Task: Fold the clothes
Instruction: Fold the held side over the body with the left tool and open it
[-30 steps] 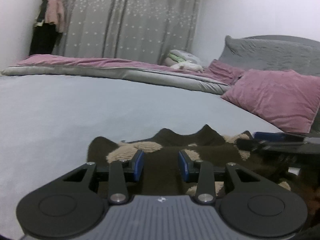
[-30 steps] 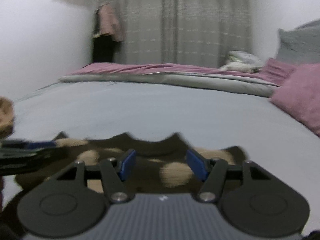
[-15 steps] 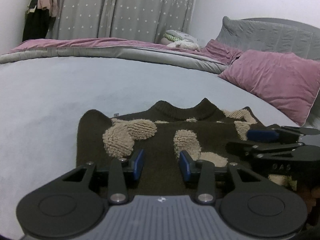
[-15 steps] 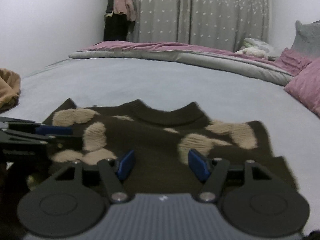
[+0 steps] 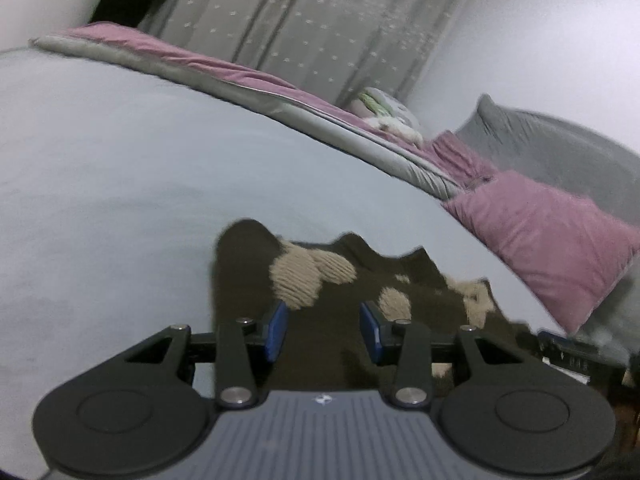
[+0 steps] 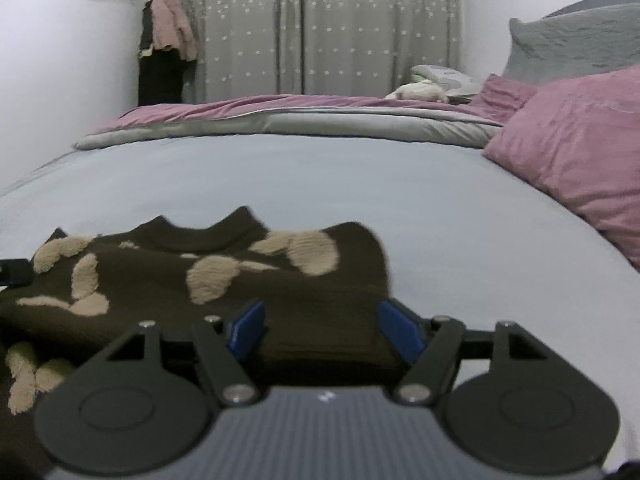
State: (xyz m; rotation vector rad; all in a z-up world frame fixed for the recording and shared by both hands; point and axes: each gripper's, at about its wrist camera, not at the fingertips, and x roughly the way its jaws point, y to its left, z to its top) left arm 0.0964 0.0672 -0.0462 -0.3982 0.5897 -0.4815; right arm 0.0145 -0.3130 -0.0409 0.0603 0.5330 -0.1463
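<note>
A dark brown sweater with fluffy beige patches lies flat on the pale blue bed sheet, collar pointing away. My left gripper is open low over the sweater's left part, with fabric showing between its blue pads. In the right wrist view the sweater spreads to the left. My right gripper is open, and the sweater's thick right edge sits between its pads. Each gripper's tip shows in the other's view: the right gripper at far right, the left gripper at far left.
A pink pillow and a grey pillow lie to the right. A folded pink and grey duvet runs along the far side of the bed. Behind it hang grey curtains and clothes in the corner.
Both grippers have drawn apart toward the sweater's two sides. The left view has tilted and shifted left. The right gripper now straddles the sweater's right edge. Both jaws stay open.
</note>
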